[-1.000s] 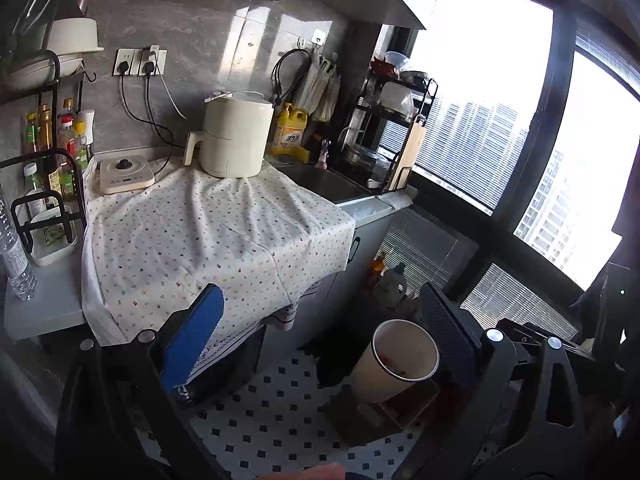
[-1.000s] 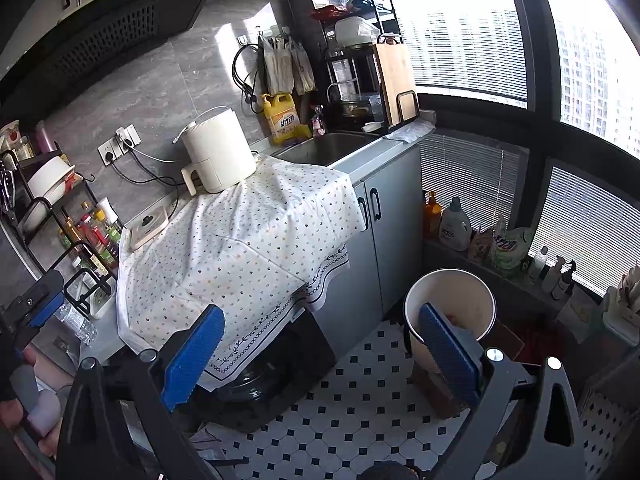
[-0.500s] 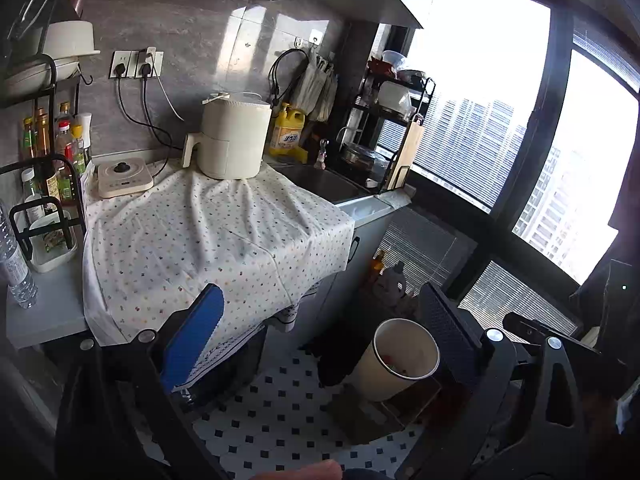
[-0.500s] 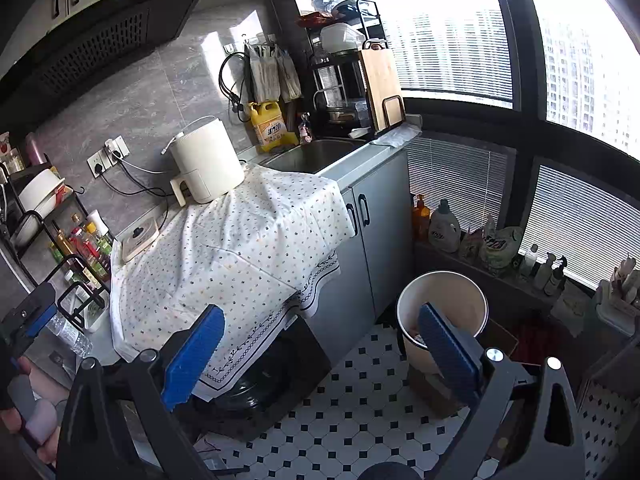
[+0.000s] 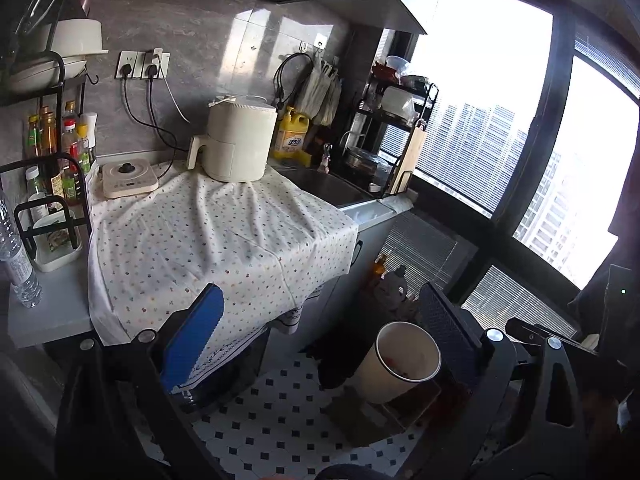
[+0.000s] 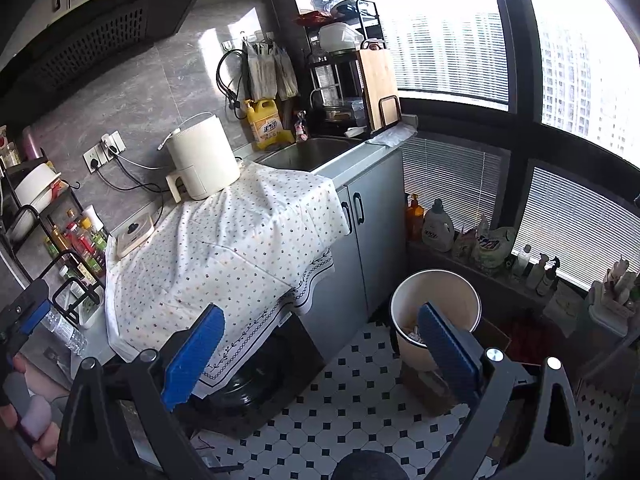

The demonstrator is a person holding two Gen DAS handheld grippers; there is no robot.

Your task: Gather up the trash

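A round cream trash bin (image 5: 400, 364) stands on the tiled floor by the grey cabinet; a little rubbish lies at its bottom. The same bin (image 6: 436, 304) shows in the right wrist view, partly behind a blue pad. My left gripper (image 5: 320, 328) is open and holds nothing, hanging in the air above the floor in front of the counter. My right gripper (image 6: 320, 340) is open too, with nothing between its pads. The counter carries a dotted cloth (image 5: 208, 240) with no loose trash that I can make out on it.
On the cloth stand a cream air fryer (image 5: 236, 140) and a small square appliance (image 5: 128, 178). A bottle rack (image 5: 52, 184) and a water bottle (image 5: 16, 260) sit at the left end. The sink (image 6: 312, 152) and dish rack lie beyond. Detergent bottles (image 6: 438, 226) line the window ledge.
Both views have drifted slightly, the bin sitting a touch lower and the counter shifting in frame. Both grippers stayed open and empty.
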